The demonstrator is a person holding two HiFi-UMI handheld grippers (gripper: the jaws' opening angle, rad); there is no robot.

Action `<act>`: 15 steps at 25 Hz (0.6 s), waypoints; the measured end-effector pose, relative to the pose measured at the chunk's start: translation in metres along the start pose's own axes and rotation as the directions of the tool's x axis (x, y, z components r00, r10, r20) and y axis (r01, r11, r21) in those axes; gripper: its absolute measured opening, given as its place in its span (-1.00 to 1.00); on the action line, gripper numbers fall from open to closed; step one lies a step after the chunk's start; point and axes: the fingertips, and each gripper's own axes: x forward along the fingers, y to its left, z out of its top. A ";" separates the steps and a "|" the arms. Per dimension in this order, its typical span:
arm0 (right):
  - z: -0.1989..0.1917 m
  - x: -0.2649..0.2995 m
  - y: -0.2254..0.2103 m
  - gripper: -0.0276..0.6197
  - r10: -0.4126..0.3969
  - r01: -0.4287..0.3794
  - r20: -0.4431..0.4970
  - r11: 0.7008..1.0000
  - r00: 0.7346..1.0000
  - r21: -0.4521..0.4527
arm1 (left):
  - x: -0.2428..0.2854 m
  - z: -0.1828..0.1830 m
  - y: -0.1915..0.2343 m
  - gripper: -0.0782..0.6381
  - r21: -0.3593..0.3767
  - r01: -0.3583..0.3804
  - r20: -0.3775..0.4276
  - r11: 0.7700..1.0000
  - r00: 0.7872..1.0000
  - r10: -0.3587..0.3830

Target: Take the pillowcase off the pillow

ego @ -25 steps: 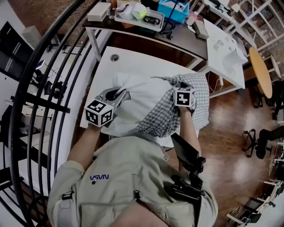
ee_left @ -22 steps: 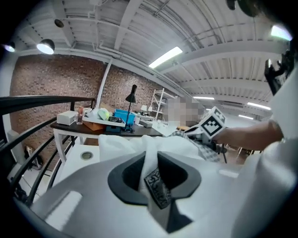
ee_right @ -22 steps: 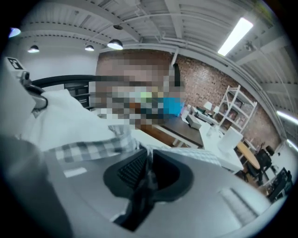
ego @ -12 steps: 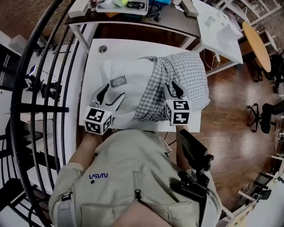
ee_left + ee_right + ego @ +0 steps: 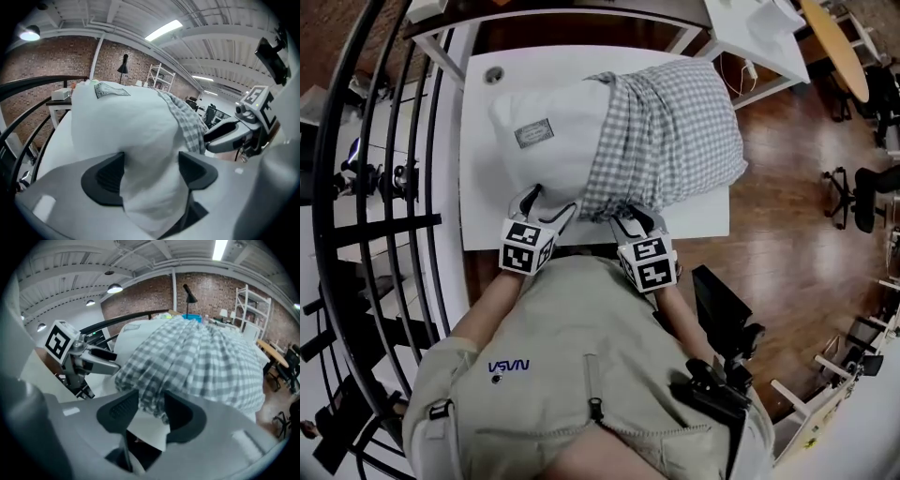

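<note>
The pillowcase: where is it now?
In the head view, the pillowcase covers the right half of the pillow, on the white table.

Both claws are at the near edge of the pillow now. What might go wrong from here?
The left claw has just been opening, the bare pillow corner loose between its jaws: unanchored, the pillow may follow any pull.
The right claw has also just been opening around the checked pillowcase hem; reclosing might pinch the pillow too.
The covered end seems to overhang the table and could slide off.
</note>
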 end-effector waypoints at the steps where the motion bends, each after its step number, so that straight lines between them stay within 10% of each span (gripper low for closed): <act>1: -0.006 0.008 0.007 -0.34 0.014 -0.014 -0.022 1.000 1.000 -0.005 | 0.007 0.000 -0.001 0.19 0.015 0.007 -0.013 1.000 1.000 -0.007; 7: 0.000 0.042 0.007 -0.43 -0.060 0.054 -0.066 0.994 0.996 -0.098 | 0.006 0.027 0.002 -0.57 0.032 -0.007 0.019 0.999 1.000 0.007; 9: 0.009 0.037 0.000 -0.74 -0.106 0.099 -0.040 0.986 0.994 -0.137 | -0.002 0.044 0.001 -0.65 0.021 -0.011 0.075 1.000 0.997 0.009; 15: 0.022 -0.005 -0.036 -0.85 -0.262 0.266 0.045 0.952 0.964 -0.152 | -0.035 0.091 0.017 -0.70 -0.095 0.003 0.232 0.995 0.972 0.019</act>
